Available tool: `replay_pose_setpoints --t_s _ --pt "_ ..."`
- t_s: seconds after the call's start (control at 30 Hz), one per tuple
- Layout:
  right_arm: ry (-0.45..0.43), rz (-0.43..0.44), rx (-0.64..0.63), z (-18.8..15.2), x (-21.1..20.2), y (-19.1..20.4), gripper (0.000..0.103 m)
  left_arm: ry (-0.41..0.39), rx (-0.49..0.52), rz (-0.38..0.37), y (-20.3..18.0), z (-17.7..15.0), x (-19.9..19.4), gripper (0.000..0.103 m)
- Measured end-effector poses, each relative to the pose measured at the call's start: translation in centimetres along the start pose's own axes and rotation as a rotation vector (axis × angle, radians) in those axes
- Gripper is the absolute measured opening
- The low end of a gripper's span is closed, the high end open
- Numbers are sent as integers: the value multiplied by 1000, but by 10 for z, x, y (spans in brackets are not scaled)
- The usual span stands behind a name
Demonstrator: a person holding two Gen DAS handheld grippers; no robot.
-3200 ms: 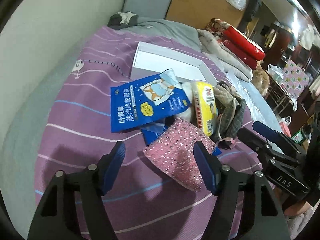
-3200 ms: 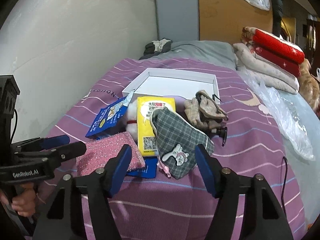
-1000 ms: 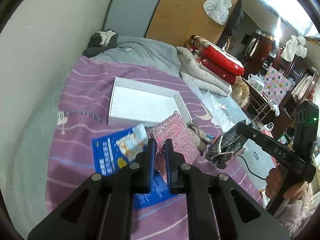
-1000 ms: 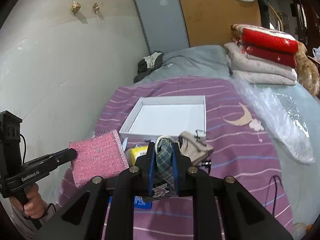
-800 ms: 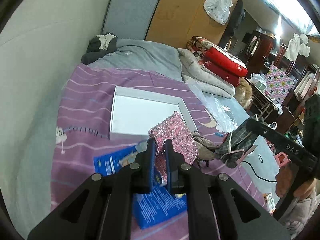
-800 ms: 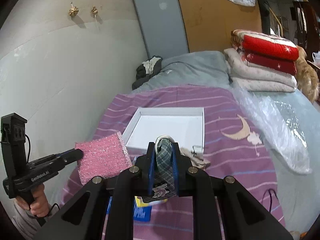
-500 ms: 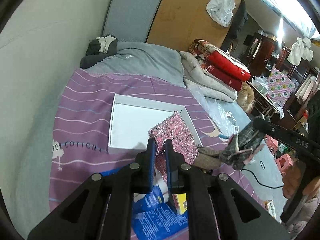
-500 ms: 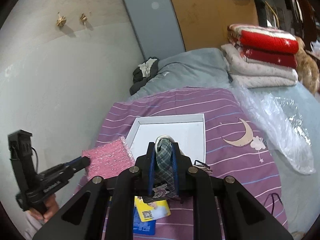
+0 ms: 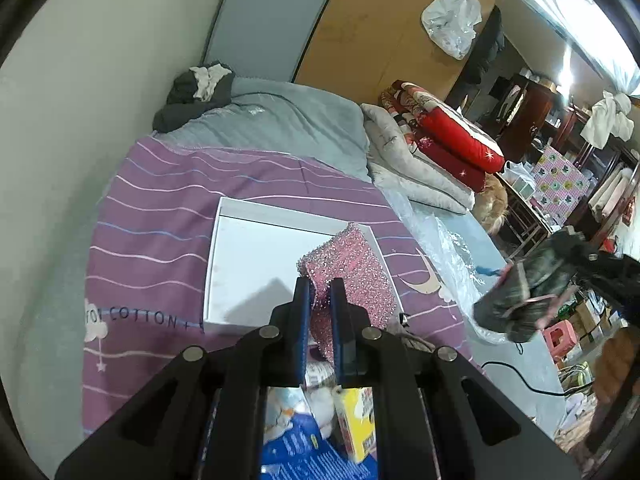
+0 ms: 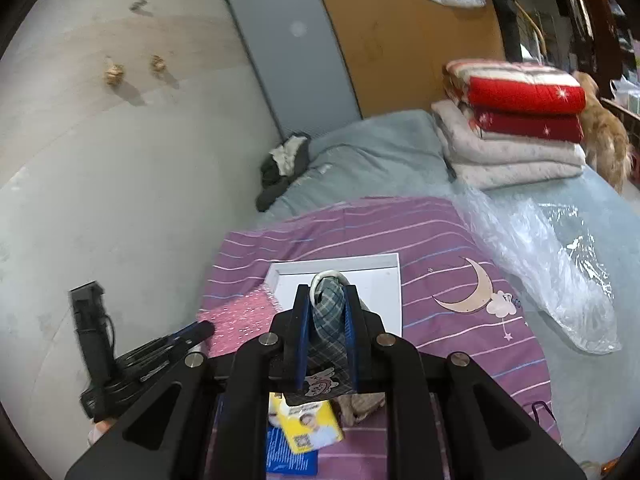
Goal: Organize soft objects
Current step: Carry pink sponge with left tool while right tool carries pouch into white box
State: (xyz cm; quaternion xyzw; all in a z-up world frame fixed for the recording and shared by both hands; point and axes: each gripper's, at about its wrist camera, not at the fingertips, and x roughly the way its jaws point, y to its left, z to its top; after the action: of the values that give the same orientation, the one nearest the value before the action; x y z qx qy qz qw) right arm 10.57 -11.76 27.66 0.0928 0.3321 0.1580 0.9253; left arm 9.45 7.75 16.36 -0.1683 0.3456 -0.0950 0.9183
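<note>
My left gripper (image 9: 319, 286) is shut on a pink glittery pad (image 9: 352, 272), which it holds up over the near right part of a shallow white box (image 9: 248, 256) on the purple striped bedspread. My right gripper (image 10: 328, 294) is shut on a grey plaid cloth pouch (image 10: 330, 320) with a cartoon patch, lifted above the near edge of the white box (image 10: 376, 280). In the left wrist view the plaid pouch (image 9: 520, 300) hangs blurred at the right. In the right wrist view the pink pad (image 10: 240, 316) shows at the left, held by the other gripper.
Below the grippers lie a yellow packet (image 10: 308, 424), a blue packet (image 9: 296, 452) and a beige cloth (image 10: 360, 404). Clear plastic wrap (image 10: 552, 248) lies to the right. Folded red and white quilts (image 10: 516, 120) are stacked at the back right. A wall (image 10: 100, 160) borders the bed's left side.
Both grippers have risen and moved forward with their loads, from above the pile of packets to over the white box. The packets have slid toward the bottom of both views.
</note>
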Motion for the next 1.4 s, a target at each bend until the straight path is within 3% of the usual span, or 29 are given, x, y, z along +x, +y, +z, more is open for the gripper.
replay_pose_setpoints --t_s 0.37,0.67,0.77,0.97,1.13,1.3,1.4 --pt "152 -53 78 1 124 -28 14 53 -76 20 8 15 72 11" --pt "256 -125 37 -2 199 -39 14 108 -170 120 33 11 118 11" --pt "300 -151 4 -6 218 -37 14 132 -190 184 41 4 126 11" --pt "388 -192 -100 -8 257 -15 14 229 -261 209 51 -10 143 11" --pt "517 -195 -94 -23 300 -18 14 303 -273 247 42 -21 156 11" --pt "545 -205 -89 -32 311 -25 15 382 -276 262 33 -32 167 11" --pt "562 -216 -60 -32 319 -34 15 431 -272 214 22 -30 172 11"
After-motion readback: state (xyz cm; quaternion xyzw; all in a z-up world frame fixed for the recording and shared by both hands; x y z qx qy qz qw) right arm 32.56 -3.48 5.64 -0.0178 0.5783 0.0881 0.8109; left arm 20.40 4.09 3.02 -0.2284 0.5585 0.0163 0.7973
